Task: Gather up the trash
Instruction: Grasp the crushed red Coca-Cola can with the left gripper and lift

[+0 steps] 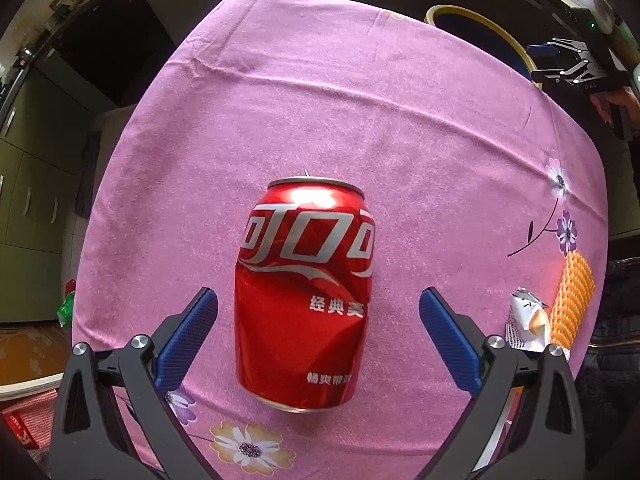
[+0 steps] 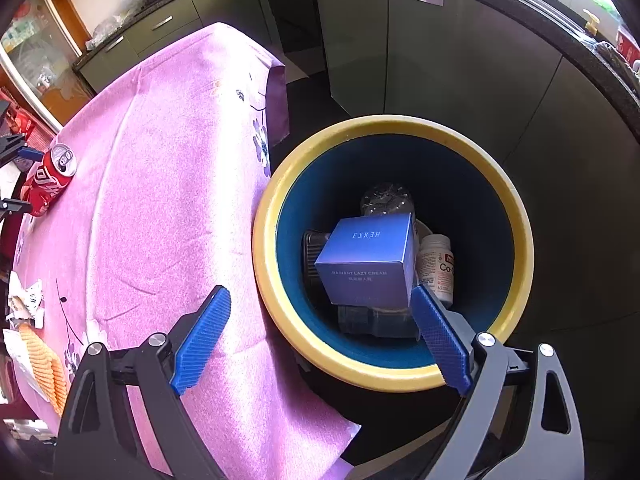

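A dented red cola can (image 1: 304, 292) lies on its side on the pink flowered tablecloth (image 1: 360, 120). My left gripper (image 1: 319, 294) points down over it, open, one blue pad on each side of the can and neither touching. In the right wrist view the can (image 2: 50, 178) shows at the far left. My right gripper (image 2: 320, 292) is open and holds nothing, above the near rim of a yellow-rimmed blue bin (image 2: 520, 240) beside the table. A blue carton (image 2: 368, 264) sits tilted on top of the things in the bin, next to a white pill bottle (image 2: 438, 264).
A crumpled white wrapper (image 1: 524, 320) and an orange ridged snack piece (image 1: 572, 300) lie near the table edge to the right of the can. The bin (image 1: 480, 20) stands off the table's far right corner. Grey kitchen cabinets (image 2: 420, 60) line the room behind it.
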Demonstrator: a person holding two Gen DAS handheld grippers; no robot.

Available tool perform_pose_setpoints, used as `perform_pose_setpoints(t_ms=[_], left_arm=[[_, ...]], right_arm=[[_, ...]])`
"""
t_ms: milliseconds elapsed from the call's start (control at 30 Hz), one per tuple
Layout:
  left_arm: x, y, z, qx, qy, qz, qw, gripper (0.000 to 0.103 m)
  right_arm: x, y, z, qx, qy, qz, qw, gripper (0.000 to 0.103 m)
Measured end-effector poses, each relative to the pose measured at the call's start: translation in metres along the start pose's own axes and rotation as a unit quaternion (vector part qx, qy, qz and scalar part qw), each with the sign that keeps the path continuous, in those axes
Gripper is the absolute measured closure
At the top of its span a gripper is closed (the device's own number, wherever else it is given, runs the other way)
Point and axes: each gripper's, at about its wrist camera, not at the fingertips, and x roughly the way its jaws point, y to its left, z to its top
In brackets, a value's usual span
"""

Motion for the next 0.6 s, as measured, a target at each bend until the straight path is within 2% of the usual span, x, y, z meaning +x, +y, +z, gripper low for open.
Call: perform_pose_setpoints(t_ms=[67,167,433,467,567,600], left_arm=[[0.005,0.006,0.004,-0.001,0.007,-0.014,0.9999,0.007],[0.015,0.014,0.008,-0.007,0.023,-0.009,0.9997,0.007],[0.036,0.021,0.004,0.001,0.045,-0.032,0.9985,0.008],[0.037,0.021,0.004,0.002,0.046,-0.032,0.9984,0.009],[0.043,0.022,0.003,0.000,0.051,-0.031,0.9982,0.025],[0.043,0.022,0.002,0.000,0.048,-0.025,0.9985,0.026]], right_arm=[[0.002,-0.002,0.001,0.002,0.001,0.000,1.000,0.013],[0.004,-0.002,0.002,0.003,0.002,0.001,1.000,0.013],[0.012,0.000,0.003,0.002,0.009,0.009,1.000,0.012],[0.012,0.000,0.003,0.002,0.009,0.009,1.000,0.012],[0.012,0.001,0.003,0.002,0.008,0.008,1.000,0.012],[0.012,0.001,0.003,0.002,0.007,0.010,1.000,0.012]])
